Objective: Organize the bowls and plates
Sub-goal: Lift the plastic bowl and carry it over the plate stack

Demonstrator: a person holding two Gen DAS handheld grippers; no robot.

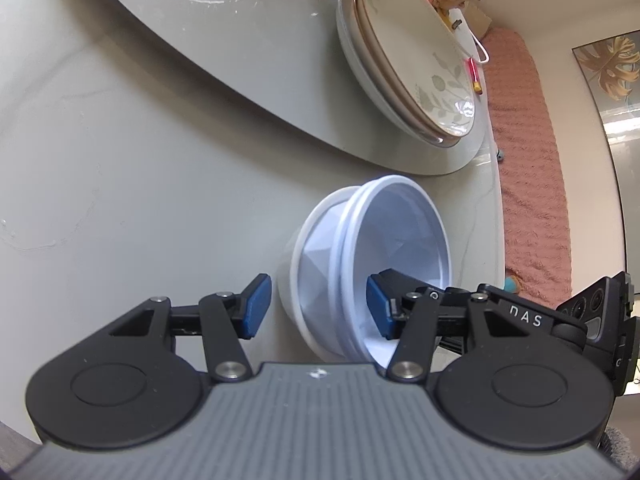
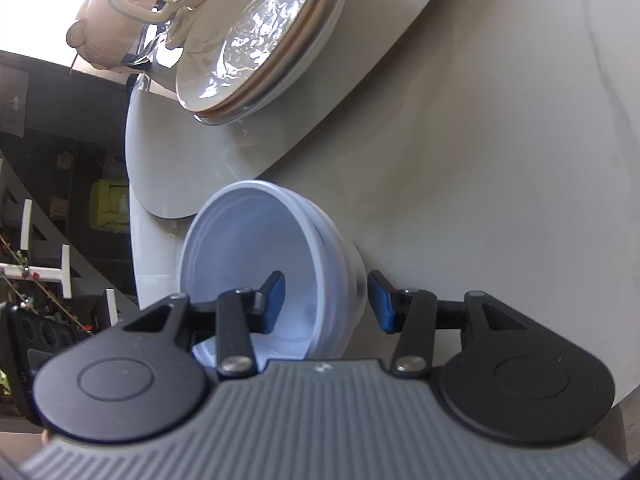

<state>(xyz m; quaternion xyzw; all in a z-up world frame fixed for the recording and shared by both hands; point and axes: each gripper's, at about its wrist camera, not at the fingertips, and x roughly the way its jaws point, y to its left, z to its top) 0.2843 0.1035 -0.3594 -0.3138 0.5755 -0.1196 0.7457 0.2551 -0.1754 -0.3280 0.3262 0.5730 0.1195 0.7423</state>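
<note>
Pale glossy counter (image 1: 100, 160) at left: both jaws straddle, spread, the nested white plastic bowls' (image 1: 360, 264) rim; next, pinch and lift.

Pale, glossy counter (image 1: 100, 168) with faint marble veining. A large round raised disc (image 1: 240, 80) of similar pale finish rests on it, toward the far side. On the disc sits a stack of plates (image 1: 408, 60), the top one cream with a leaf motif and gold rim. Directly on the counter, near the disc's edge, stand white nested bowls (image 1: 360, 264).
</note>
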